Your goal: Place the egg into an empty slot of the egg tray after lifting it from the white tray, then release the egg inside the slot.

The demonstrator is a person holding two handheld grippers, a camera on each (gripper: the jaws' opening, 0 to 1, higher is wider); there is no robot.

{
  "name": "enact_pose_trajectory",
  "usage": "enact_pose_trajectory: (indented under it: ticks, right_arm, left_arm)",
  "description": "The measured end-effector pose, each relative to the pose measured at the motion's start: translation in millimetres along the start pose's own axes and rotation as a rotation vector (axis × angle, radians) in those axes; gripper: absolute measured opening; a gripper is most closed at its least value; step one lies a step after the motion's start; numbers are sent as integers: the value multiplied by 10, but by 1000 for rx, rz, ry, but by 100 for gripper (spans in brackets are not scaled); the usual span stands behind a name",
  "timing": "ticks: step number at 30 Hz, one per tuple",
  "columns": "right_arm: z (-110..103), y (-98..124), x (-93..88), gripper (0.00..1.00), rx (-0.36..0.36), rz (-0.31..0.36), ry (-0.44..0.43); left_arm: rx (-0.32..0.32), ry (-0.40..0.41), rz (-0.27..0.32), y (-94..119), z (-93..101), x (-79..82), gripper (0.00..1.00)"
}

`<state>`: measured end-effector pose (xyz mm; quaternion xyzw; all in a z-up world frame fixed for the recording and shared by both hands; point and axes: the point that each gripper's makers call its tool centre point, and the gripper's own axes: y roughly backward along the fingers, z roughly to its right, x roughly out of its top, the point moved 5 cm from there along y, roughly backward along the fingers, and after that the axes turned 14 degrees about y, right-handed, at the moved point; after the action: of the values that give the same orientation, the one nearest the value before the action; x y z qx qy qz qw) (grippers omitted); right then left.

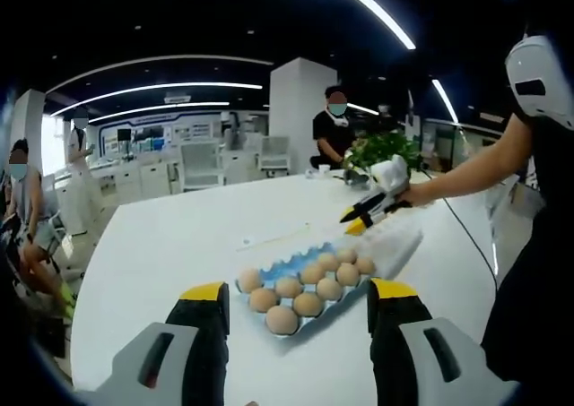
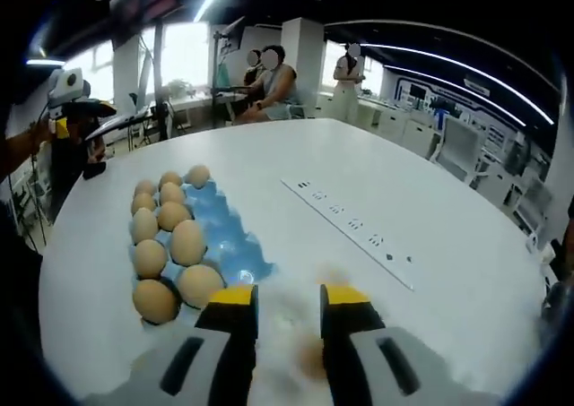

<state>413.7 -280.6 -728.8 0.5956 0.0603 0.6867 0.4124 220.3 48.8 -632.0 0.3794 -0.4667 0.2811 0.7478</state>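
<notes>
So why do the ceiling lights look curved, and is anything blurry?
Left gripper view: the fisheye lens bows the ceiling light strips; the egg tray is sharp. Right gripper view: the near white tray between the right gripper jaws is blurred and washed out; the eggs stay clear.

Lots of open bench around the eggs

The blue egg tray (image 2: 229,236) has bare slots beside its eggs (image 2: 170,245); a long power strip (image 2: 354,227) lies well apart.

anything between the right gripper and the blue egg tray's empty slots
Nothing visible does. The right gripper hovers at the near end of the egg tray, and the bare blue slots lie just ahead of its jaws. The eggs fill the slots on the left side, not the path.
</notes>
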Motion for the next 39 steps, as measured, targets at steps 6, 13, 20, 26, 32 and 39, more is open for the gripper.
enact_pose_trajectory:
  ticks: [6, 13, 20, 26, 32, 39]
  right_arm:
    - [96, 108, -181, 28, -30, -44, -8]
    - [169, 155, -378, 28, -41, -101, 1]
    - [124, 83, -426, 28, 0, -132, -10]
    - [155, 82, -441, 28, 34, -141, -70]
    - [141, 82, -442, 28, 48, -139, -83]
    - [105, 144, -361, 26, 47, -133, -86]
  left_arm:
    - [-4, -1, -2, -10, 11, -2, 62]
    - [-4, -2, 0, -15, 14, 12, 62]
    - [-7, -5, -2, -27, 20, 20, 62]
    - [-3, -8, 0, -21, 9, 38, 62]
    - [-2, -12, 2, -14, 16, 54, 62]
    - [7, -10, 6, 20, -2, 59, 62]
